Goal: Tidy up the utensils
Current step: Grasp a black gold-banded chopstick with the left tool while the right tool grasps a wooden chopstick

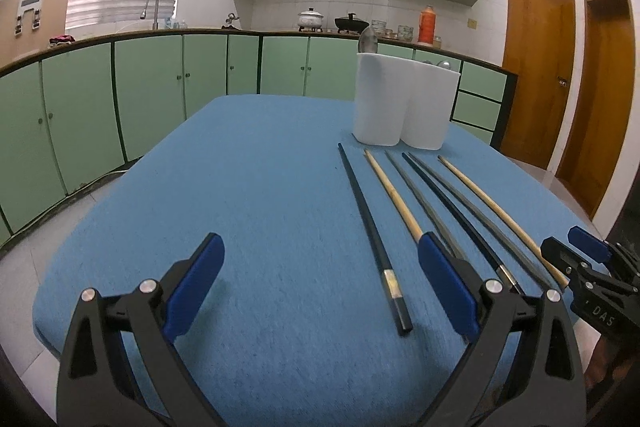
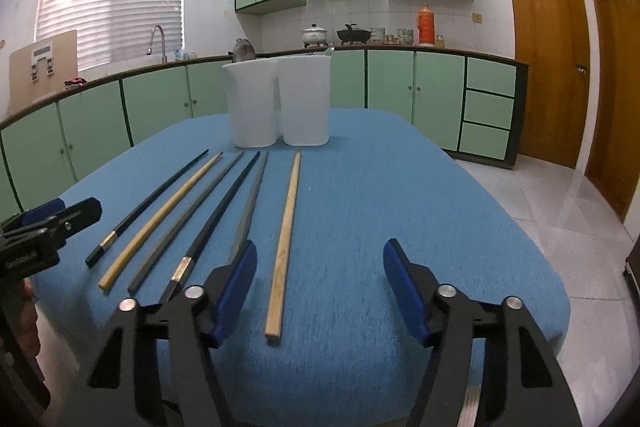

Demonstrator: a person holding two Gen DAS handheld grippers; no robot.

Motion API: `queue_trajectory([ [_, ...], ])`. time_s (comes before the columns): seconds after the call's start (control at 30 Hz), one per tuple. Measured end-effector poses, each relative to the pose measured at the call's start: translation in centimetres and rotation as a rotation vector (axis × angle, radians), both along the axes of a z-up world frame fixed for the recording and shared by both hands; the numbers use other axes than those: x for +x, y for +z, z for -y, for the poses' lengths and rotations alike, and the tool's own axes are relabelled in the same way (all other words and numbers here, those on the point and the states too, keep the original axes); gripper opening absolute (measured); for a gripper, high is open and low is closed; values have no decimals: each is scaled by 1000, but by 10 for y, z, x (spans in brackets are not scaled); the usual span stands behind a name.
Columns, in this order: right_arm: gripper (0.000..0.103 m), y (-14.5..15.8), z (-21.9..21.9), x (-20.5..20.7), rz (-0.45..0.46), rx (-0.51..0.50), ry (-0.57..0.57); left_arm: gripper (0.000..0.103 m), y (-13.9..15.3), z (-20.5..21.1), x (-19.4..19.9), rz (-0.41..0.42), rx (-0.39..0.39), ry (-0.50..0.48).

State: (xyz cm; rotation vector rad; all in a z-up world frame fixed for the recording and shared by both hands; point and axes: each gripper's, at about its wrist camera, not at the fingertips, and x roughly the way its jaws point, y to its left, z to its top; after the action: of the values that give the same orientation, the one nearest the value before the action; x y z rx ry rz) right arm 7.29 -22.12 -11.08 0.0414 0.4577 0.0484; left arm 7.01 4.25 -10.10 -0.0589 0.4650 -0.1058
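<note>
Several chopsticks lie side by side on the blue table: black, bamboo and grey ones. Behind them stands a white two-part holder with a spoon in its left part. My left gripper is open low over the table, and the leftmost black chopstick lies untouched between its fingers. My right gripper is open, with the rightmost bamboo chopstick lying between its fingers, clear of both pads. The holder is beyond it.
Each gripper shows at the edge of the other's view: the right gripper, the left gripper. Green cabinets and a counter with pots run behind the table. Wooden doors stand at the right over tiled floor.
</note>
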Motion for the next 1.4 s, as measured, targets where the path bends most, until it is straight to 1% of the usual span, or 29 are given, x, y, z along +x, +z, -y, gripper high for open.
queue_trajectory([
  [0.1,54,-3,0,-3,-3,14,2,94,-2,5,1,3,4,0],
  [0.17,49,-5,0,-4,-9,16,3,91,-5,6,0,0,7,1],
  [0.23,45,-7,-1,-6,-8,14,0,82,-8,6,-1,-8,9,2],
  [0.4,40,-7,-3,-8,2,11,1,81,-13,10,-2,-17,10,3],
  [0.67,31,-11,-11,-15,21,-31,8,74,-18,18,-6,-9,42,1],
  [0.77,27,-13,-14,-18,34,-48,7,68,-20,22,-9,-5,52,5],
  [0.93,20,-16,-17,-21,50,-59,13,50,-20,27,-13,-3,53,-13],
  [1.1,17,-17,-19,-22,62,-65,15,43,-21,29,-16,-4,39,-9],
  [1.27,16,-17,-20,-22,70,-61,13,39,-21,32,-18,-1,43,5],
  [1.3,15,-17,-20,-23,71,-61,13,36,-21,32,-19,-1,44,6],
  [1.33,10,-17,-20,-22,70,-60,18,30,-20,31,-18,-2,46,7],
  [1.37,7,-17,-21,-22,68,-59,25,27,-20,31,-18,-5,49,7],
  [1.4,7,-17,-22,-22,67,-62,26,20,-21,32,-20,-6,50,5],
])
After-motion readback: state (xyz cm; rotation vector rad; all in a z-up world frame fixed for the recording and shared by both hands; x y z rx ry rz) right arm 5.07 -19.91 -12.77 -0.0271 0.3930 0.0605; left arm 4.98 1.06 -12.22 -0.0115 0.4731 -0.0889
